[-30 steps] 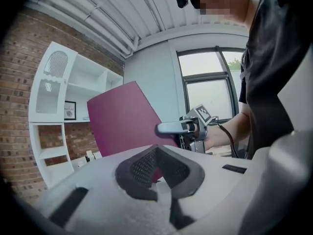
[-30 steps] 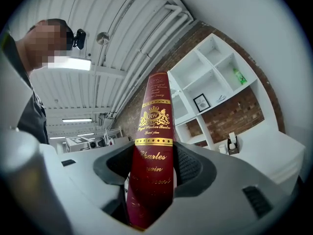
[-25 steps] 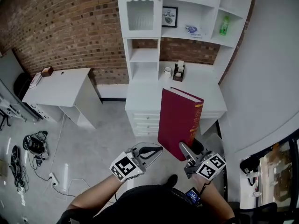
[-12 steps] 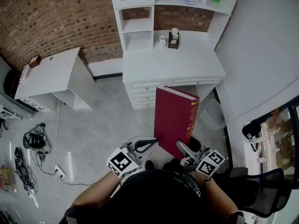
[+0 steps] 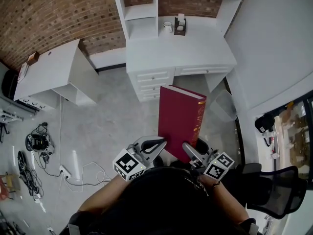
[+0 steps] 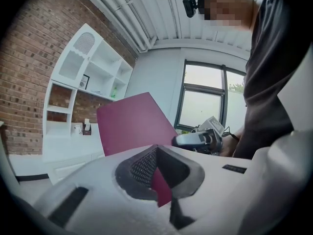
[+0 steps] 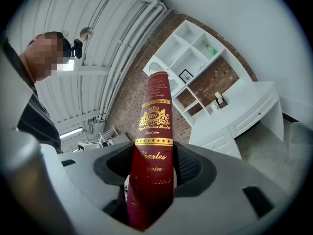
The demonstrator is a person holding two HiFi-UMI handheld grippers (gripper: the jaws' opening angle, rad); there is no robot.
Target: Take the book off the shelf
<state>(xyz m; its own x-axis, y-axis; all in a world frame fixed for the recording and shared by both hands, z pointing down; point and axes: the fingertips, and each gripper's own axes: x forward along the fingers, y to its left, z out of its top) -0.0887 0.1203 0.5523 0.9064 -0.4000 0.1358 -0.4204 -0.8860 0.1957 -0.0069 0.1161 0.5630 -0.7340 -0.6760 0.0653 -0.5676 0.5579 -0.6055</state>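
Note:
A thick dark-red book with gold print on its spine stands upright in the air in front of me, well away from the white shelf unit. My right gripper is shut on the lower end of the spine; in the right gripper view the spine fills the gap of that gripper. My left gripper meets the book's lower left edge. In the left gripper view a sliver of red cover sits pinched in this gripper, with the book's face beyond.
The white desk with drawers stands below the shelves, with a cup and a small holder on it. A white side table is at the left, cables lie on the floor, and a bin and a chair are at the right.
The book and both grippers have drawn back from the desk and shelves and sunk lower, towards my body. Both grips look the same.

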